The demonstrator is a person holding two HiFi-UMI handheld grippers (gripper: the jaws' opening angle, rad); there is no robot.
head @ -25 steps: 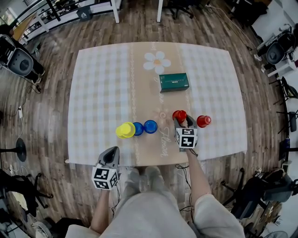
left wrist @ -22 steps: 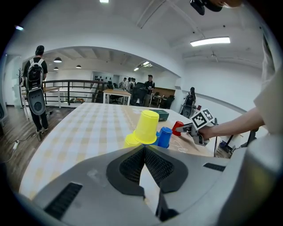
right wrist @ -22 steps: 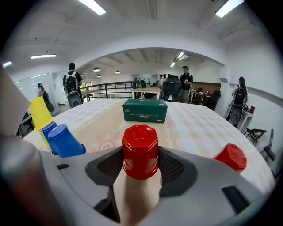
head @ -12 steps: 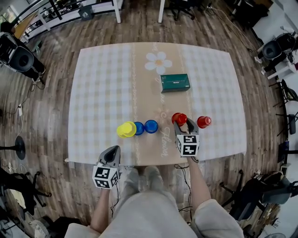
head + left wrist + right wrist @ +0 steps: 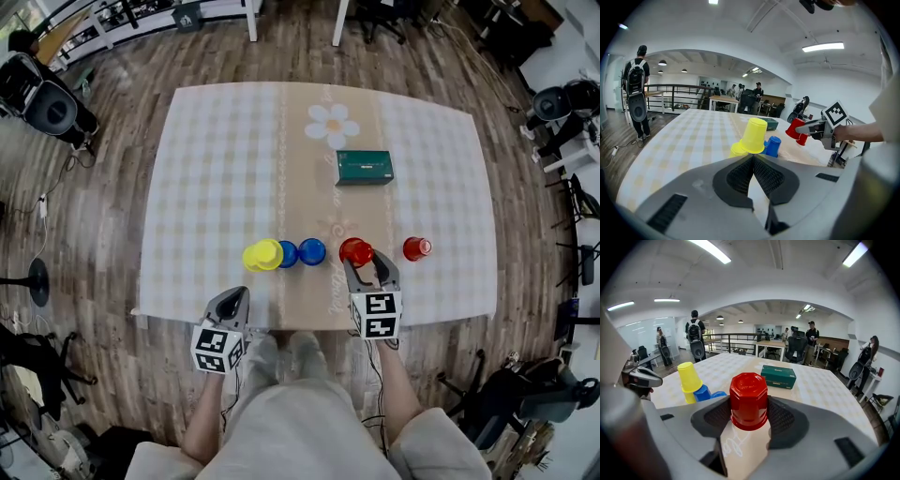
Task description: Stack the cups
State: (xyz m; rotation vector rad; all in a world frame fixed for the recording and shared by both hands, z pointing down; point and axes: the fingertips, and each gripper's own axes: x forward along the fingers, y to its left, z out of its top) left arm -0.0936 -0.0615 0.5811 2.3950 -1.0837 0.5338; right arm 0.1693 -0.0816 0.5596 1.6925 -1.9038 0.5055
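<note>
My right gripper [image 5: 367,269] is shut on an upside-down red cup [image 5: 355,251], held just off the table near its front edge; the right gripper view shows the cup [image 5: 748,394] between the jaws of that gripper [image 5: 749,414]. A second red cup [image 5: 416,247] stands to its right. To the left are two blue cups [image 5: 312,251] and a tilted yellow cup [image 5: 263,254] sitting on another yellow one. My left gripper [image 5: 233,300] is shut and empty at the front edge; in its own view the left gripper [image 5: 752,158] points at the yellow cup [image 5: 753,136].
A green box [image 5: 365,168] lies farther back on the checked tablecloth [image 5: 206,169], right of the middle. Chairs and equipment stand on the wooden floor around the table. People stand in the background of both gripper views.
My right gripper has carried the red cup a little to the left, away from the other red cup and closer to the blue cups. The left gripper has stayed put.
</note>
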